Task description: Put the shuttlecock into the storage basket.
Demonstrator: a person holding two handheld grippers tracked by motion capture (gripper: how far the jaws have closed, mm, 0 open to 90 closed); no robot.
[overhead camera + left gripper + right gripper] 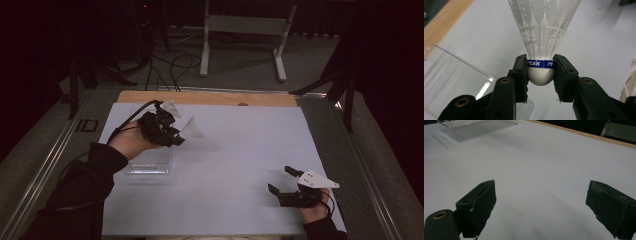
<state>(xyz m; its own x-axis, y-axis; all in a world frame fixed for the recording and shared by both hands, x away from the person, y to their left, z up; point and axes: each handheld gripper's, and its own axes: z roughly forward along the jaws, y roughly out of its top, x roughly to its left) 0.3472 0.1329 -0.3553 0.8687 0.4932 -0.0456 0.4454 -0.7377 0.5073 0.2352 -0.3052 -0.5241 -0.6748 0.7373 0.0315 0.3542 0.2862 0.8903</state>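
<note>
A white shuttlecock [541,37] with a blue band around its round cork sits between the jaws of my left gripper [541,75], which is shut on the cork. In the high view the left gripper [176,137] is held above the table's left side, with the shuttlecock [192,129] pointing right. A clear plastic box [149,162] lies under that hand. My right gripper [281,180] rests near the front right of the table, jaws wide apart. In the right gripper view the right gripper [541,207] is open over bare white surface.
The white table sheet [235,150] has a wooden edge [210,97] at the back. The clear plastic box [446,82] shows at the lower left of the left gripper view and the clear box [477,128] far off in the right gripper view. Cables and a metal stand [245,30] are on the floor beyond.
</note>
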